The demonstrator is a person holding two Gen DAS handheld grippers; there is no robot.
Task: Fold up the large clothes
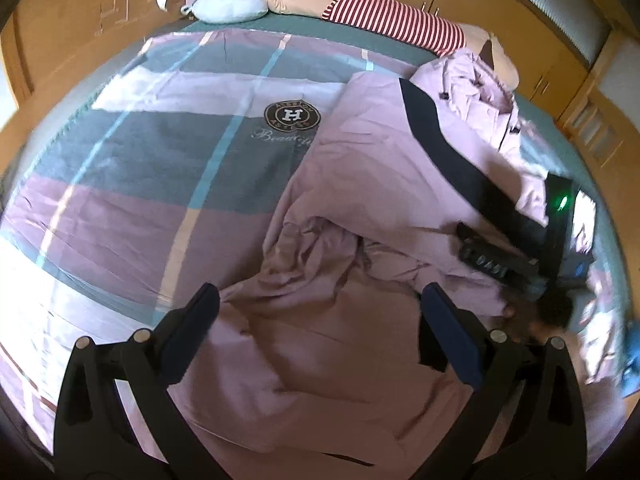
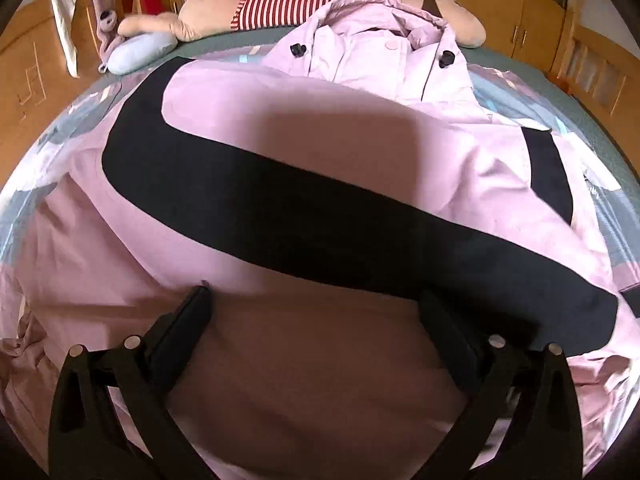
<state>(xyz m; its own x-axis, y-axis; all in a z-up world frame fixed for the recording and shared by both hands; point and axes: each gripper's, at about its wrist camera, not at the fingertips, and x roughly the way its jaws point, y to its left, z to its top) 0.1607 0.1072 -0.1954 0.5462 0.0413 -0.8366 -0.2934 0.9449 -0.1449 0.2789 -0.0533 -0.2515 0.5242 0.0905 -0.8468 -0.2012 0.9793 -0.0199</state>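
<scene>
A large pink jacket (image 1: 380, 168) with a black band lies spread on the bed, collar toward the pillows. Its lower part is bunched in folds (image 1: 320, 248). My left gripper (image 1: 320, 300) is open, just above the rumpled pink hem, holding nothing. The right gripper shows in the left wrist view (image 1: 516, 264) at the right, low over the jacket. In the right wrist view the jacket (image 2: 280, 128) fills the frame with its black band (image 2: 320, 216) crossing it. My right gripper (image 2: 316, 296) is open, close over the pink cloth beside the band.
The jacket lies on a pink, grey and white plaid bedspread (image 1: 160, 152) with a round logo (image 1: 292, 114). A big plush toy in a red striped shirt (image 1: 392, 16) and a pale blue cushion (image 1: 228, 8) lie at the bed head. Wooden wardrobes (image 2: 500, 8) surround the bed.
</scene>
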